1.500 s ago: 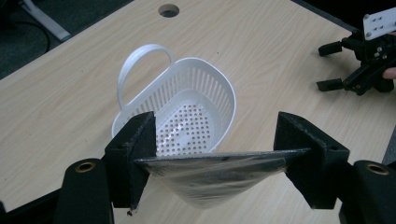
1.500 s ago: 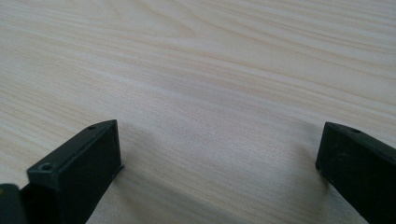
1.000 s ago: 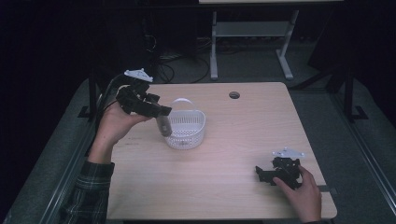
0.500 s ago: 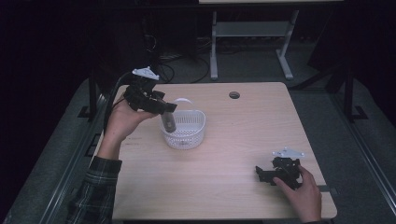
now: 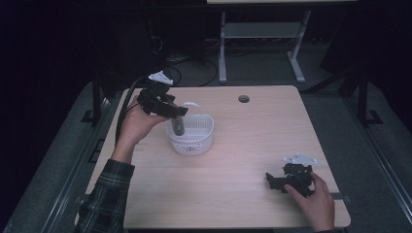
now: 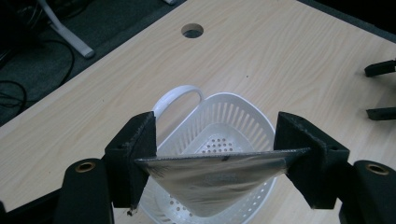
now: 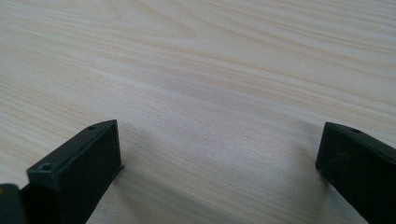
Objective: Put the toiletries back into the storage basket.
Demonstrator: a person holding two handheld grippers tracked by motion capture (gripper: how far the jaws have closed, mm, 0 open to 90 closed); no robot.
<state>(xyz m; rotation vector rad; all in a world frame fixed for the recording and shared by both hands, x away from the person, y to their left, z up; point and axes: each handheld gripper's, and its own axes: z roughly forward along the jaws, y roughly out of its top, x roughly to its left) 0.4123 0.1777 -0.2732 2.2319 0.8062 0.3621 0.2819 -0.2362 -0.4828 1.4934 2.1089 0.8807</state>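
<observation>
We hold the left gripper (image 5: 176, 112) clamped on a grey foil pouch (image 6: 215, 179) directly above the white basket (image 5: 201, 141) left of centre, apparently to drop it in, while the right gripper (image 5: 278, 181) rests empty and spread wide on the table (image 5: 243, 194) near right.

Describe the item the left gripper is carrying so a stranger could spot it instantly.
On the pale wooden table, find the white perforated plastic basket left of centre. Just above it, the left gripper pinches a flat silvery-grey pouch by its top edge; it hangs tapering toward the basket, the only shiny thing here.
</observation>
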